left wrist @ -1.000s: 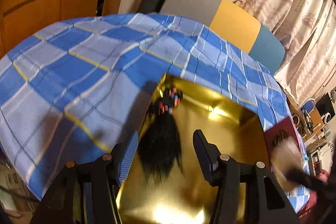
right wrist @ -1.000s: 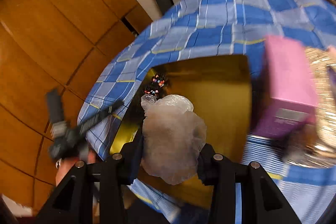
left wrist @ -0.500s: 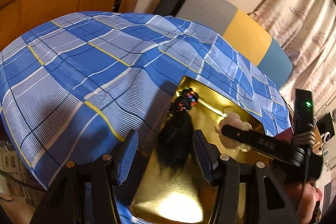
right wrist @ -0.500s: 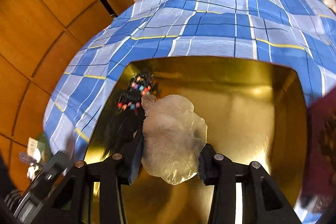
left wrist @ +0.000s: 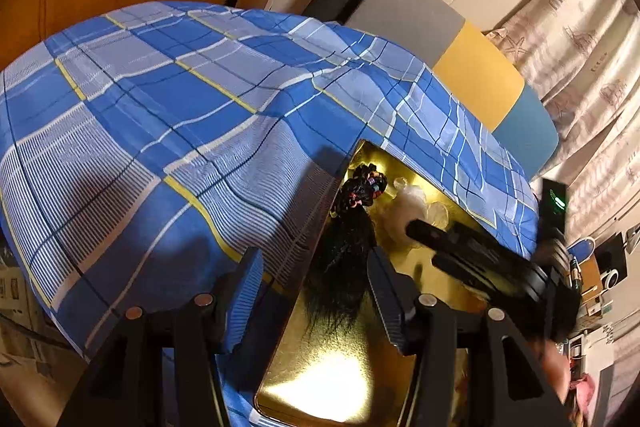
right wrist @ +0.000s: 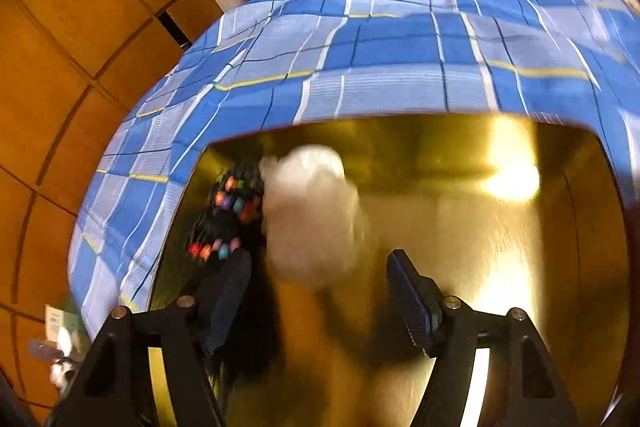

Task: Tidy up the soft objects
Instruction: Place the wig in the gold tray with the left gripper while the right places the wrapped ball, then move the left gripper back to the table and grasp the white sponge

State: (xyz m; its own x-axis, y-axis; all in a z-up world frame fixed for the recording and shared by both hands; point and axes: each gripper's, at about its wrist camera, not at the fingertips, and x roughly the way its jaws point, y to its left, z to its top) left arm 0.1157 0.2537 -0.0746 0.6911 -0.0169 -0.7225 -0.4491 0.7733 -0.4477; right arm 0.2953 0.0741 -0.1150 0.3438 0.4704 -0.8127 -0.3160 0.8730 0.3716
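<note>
A: What is shown by the left wrist view that the right doesn't give?

B: The right gripper (left wrist: 416, 227) is seen from outside, reaching in from the right over the gold tray (left wrist: 340, 379), its tip at the clear bag (left wrist: 408, 203). Also seen there: curtain (left wrist: 580, 39), a grey/yellow/teal headboard (left wrist: 472, 75), clutter at the far right edge. The black hairpiece (left wrist: 344, 267) is seen full length, beaded end at the tray's far corner, loose end toward the camera.

A: And the right wrist view?

B: The bag (right wrist: 312, 211) is seen close but blurred, lying in the tray (right wrist: 500, 247) ahead of the right gripper (right wrist: 320, 267), touching the beads of the hairpiece (right wrist: 228, 219) on its left. Jaws have just been opening; now spread wide, the bag's near end still between the tips but pressed by neither pad. The tray's far wall and a bright glare are also shown.

A: Left gripper?

B: The left gripper (left wrist: 316, 279) is held spread, nothing pinched; hairpiece lies below, between the jaws. One jaw is over the plaid sheet (left wrist: 180, 115), the other over the tray.

A: Surroundings, obstructions?

B: The tray is set on the sheet; orange wood panels (right wrist: 60, 47) behind. Bag is partly hidden by the right gripper in the left view.
</note>
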